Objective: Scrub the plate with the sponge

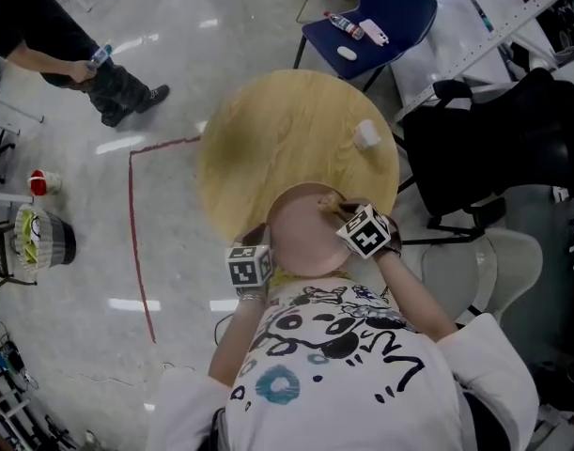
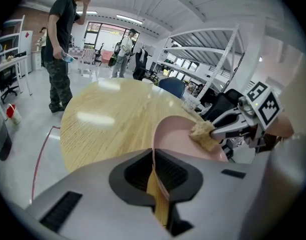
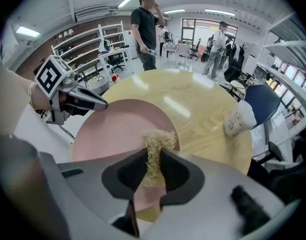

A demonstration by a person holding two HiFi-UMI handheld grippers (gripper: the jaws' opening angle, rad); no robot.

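Pink plate [image 1: 296, 238] is sitting at the near edge of the wooden counter [image 1: 287, 130], between the two hand-held grippers. The left hand-held gripper [image 2: 155, 176] is pinching its rim, jaws closed down thin on the edge, so it is probably steadying the plate against the push of scrubbing; whether the plate is lying flat or being tipped up, I cannot tell. The right hand-held gripper [image 3: 153, 171] is clamping a pale, fibrous sponge [image 3: 155, 139], its jaws narrowed onto the middle of it, with a tuft sticking out just past the tips. That tuft appears to be pressing on the plate's face, near the rim on the side away from the left hand-held gripper; the tool is pointing steeply down, which is putting the sponge rather than the jaws against the surface. Working from opposite sides is making sense: one side is anchoring, the other is rubbing. Scrubbing looks to be under way; I am judging the next stroke as needing to sweep across toward the left hand-held gripper to cover the rest of the face. Beyond the right hand-held gripper, well apart from it, a paper cup [image 3: 238, 120] is lying on its side on the counter, out of the way.
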